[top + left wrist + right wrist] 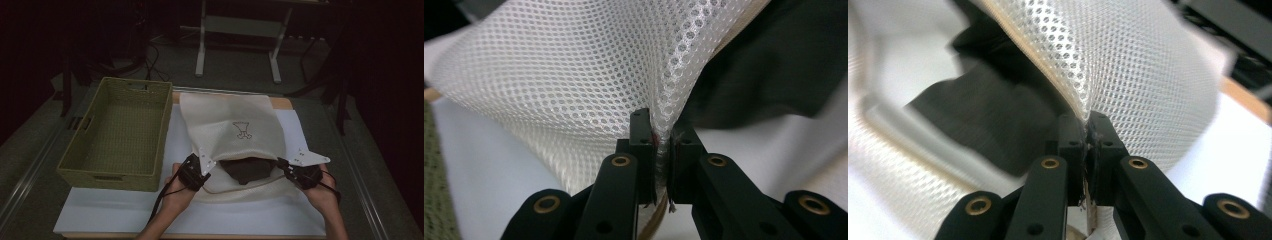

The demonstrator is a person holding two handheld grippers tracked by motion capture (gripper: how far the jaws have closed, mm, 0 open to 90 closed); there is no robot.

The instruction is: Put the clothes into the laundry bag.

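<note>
A white mesh bag (230, 127) with a small printed figure lies on the white mat (150, 205). Its mouth faces me and is lifted open. A dark garment (247, 169) sits inside the mouth. My left gripper (204, 166) is shut on the upper rim of the mesh bag (574, 75) at the mouth's left corner. At the right corner my right gripper (290, 166) is shut on the same rim of the mesh bag (1143, 65). The dark garment (774, 65) shows behind the mesh in the left gripper view, and the dark garment (993, 115) lies left of the jaws in the right gripper view.
A woven olive basket (120, 132), empty, stands to the left of the bag. A wooden strip (282, 103) edges the table behind the bag. A white metal stand (240, 37) is on the floor beyond the table.
</note>
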